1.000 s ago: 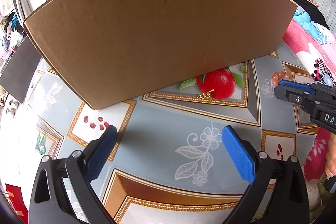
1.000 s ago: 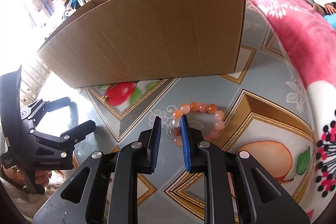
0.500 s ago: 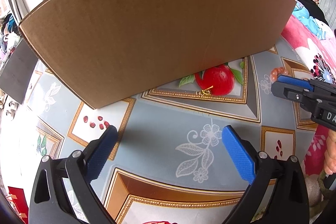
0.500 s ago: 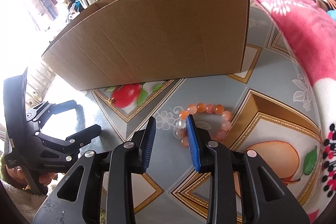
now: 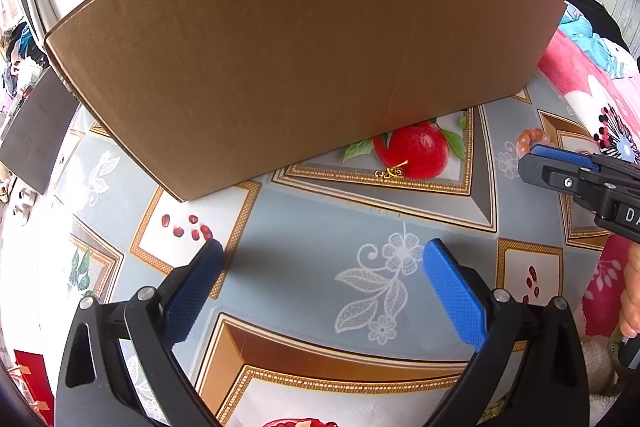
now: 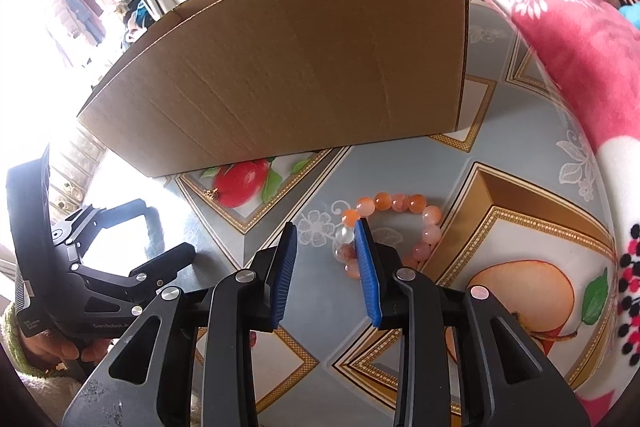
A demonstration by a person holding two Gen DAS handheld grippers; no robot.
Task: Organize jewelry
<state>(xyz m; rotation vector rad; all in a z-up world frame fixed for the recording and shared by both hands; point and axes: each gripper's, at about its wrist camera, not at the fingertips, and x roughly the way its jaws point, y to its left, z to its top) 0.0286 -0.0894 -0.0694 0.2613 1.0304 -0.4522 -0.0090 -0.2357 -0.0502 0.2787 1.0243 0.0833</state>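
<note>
Right tongs (image 6: pixel 326 233) hang low over the worktop (image 6: pixel 400 163) with a narrow gap between the jaws, holding nothing. Their right blue pad (image 6: pixel 366 267) sits at the near-left arc of the bracelet (image 6: pixel 400 201), just beside its clear bead (image 6: pixel 343 234); whether pad and bead touch cannot be told. That clear bead lies in the gap's far end, while the orange and pink beads curve away to the right on the patterned cloth. In the left view the bracelet (image 5: pixel 532 138) peeks out just beyond the tip of the right tongs (image 5: pixel 538 157).

Left tongs (image 5: pixel 320 257) are spread wide and empty, over the cloth's lace-flower print, well apart from the bracelet. From the right view they (image 6: pixel 166 227) show at the left edge, gripped by a hand (image 6: pixel 56 345).

A small gold piece (image 5: pixel 390 171) lies on the printed red fruit, just in front of the box (image 5: pixel 300 47), and shows again in the right view (image 6: pixel 210 193). The cardboard box (image 6: pixel 300 59) stands along the far side of the worktop, its top open. A pink flowered blanket (image 6: pixel 560 27) runs along the worktop's right edge.
</note>
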